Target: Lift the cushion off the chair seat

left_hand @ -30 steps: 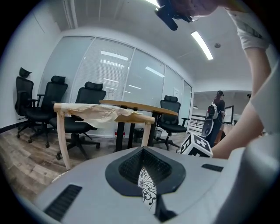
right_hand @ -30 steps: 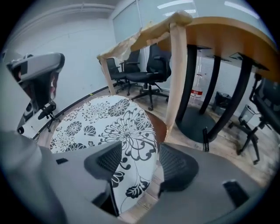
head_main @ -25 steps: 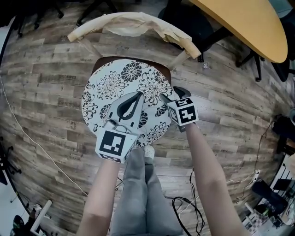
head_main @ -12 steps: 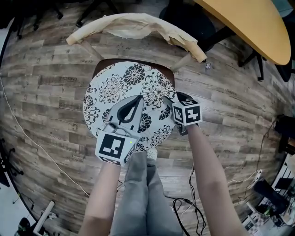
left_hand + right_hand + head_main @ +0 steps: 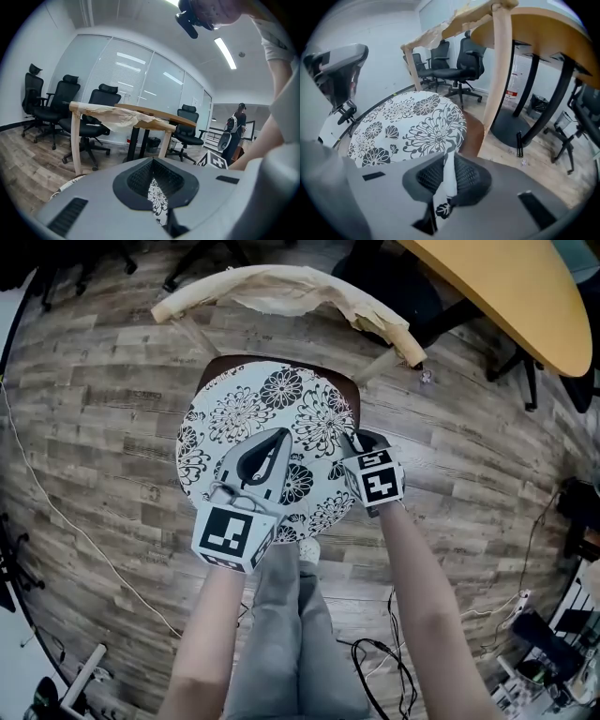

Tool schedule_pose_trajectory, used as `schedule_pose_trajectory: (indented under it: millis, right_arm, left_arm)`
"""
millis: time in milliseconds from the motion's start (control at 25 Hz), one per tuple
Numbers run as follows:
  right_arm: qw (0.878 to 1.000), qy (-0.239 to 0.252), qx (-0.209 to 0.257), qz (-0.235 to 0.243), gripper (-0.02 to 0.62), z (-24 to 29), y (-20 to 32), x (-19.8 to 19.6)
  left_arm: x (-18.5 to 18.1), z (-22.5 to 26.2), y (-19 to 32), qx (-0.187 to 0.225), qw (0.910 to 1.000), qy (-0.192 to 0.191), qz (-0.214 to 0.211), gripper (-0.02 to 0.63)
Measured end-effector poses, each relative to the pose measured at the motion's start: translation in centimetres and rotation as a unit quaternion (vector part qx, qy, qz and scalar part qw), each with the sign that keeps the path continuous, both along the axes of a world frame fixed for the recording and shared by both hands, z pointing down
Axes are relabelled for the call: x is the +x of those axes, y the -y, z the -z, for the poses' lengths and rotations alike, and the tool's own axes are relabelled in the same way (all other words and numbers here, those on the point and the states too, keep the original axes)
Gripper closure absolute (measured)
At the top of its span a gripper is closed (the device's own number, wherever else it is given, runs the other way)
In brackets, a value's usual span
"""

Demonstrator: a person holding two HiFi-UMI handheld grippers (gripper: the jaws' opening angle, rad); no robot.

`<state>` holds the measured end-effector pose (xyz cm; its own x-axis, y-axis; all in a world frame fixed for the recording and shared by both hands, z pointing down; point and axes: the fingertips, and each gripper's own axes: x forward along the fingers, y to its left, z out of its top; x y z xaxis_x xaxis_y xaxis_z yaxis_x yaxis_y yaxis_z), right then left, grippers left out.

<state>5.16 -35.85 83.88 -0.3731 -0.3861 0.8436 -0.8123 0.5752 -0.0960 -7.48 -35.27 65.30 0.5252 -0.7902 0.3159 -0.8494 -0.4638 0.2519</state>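
— Where does the cushion [image 5: 262, 409] lie just now?

— Flat on the chair seat [image 5: 353, 397], beneath both grippers. Its round flowered top spreads out ahead of each pair of tips.

— What has the right gripper [image 5: 352, 439] got?

— The cushion's rim. In the right gripper view the jaws are closing, and the pale edge of the cushion stands upright between the pads, pressed from both sides. The rest of the cushion fans away ahead and to the left of those jaws. A strip of the brown seat shows just past the tips on the right.

— And the left gripper [image 5: 280, 435]?

— It lies low over the near half of the cushion, well inside the rim, with its tips towards the middle. Its jaws are drawn together and meet at the tips. A narrow sliver of the flowered print shows in the slit behind them. Whether fabric is pinched there or only seen through the gap, I cannot tell.

— How do the two stand to each other?

— Near one another, with the cushion under both. The right one tilts steeply down at the cushion's right-hand edge. The left one sits to its left, nearly level.
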Motion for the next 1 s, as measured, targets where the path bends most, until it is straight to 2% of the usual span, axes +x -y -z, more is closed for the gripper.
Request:
schedule_pose_trajectory:
  millis: [280, 480, 720, 1000]
  right_arm:
    - [1.000, 0.012, 0.020, 0.008, 0.558, 2.5, -0.5, -0.2]
    - [0.999, 0.010, 0.036, 0.032, 0.558, 4.7, -0.8, -0.6]
    - [0.996, -0.013, 0.062, 0.059, 0.558, 7.6, -1.4, -1.2]
    - [0.993, 0.007, 0.095, 0.071, 0.558, 11.3, -1.7, -1.9]
  left_arm:
    - [-0.6, 1.5, -0.8, 0.005, 0.9999, 0.001, 0.013, 0.604]
    - [-0.6, 3.2, -1.1, 0.013, 0.9998, 0.004, 0.017, 0.604]
    - [-0.6, 5.2, -1.6, 0.023, 0.9995, 0.009, 0.021, 0.604]
    - [-0.3, 7.1, -2.4, 0.032, 0.9990, 0.012, 0.030, 0.604]
